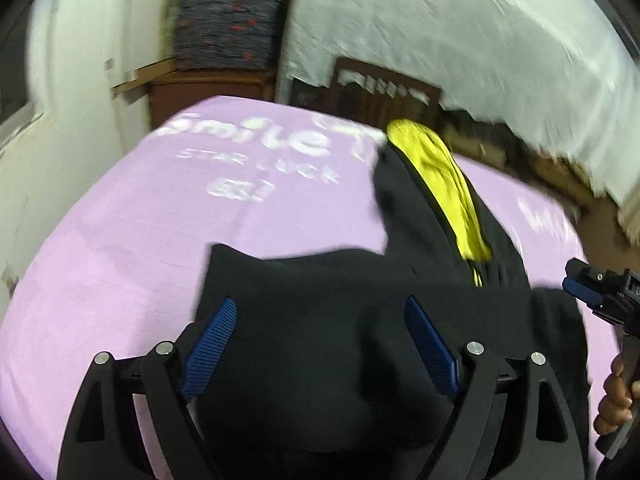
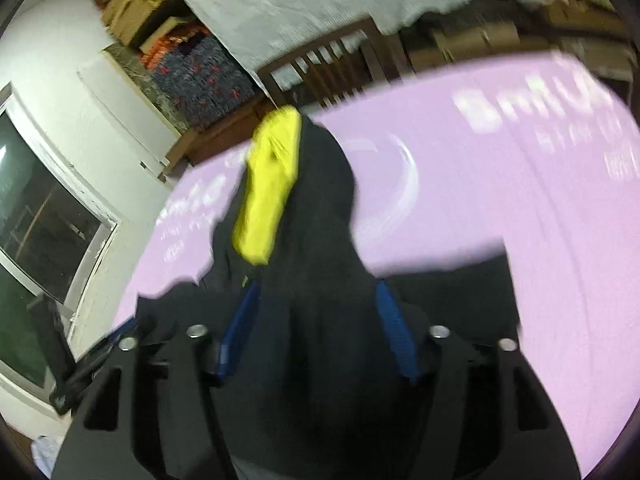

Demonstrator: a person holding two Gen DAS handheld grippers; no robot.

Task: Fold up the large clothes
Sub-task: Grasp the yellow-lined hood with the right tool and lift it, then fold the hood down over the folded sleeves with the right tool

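Left gripper [image 1: 320,340]: blue pads spread wide over the black garment [image 1: 320,292], not pressing it. Right gripper [image 2: 318,328]: jaws apart, dark cloth lying between the pads; contact unclear through blur. Garment lies on the lilac printed sheet [image 1: 120,248], its yellow lining [image 1: 436,184] exposed at the far end.

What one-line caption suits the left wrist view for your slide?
Left gripper open above a black garment with yellow lining on a lilac sheet.

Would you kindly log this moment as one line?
left gripper open | right gripper open | black garment on purple sheet
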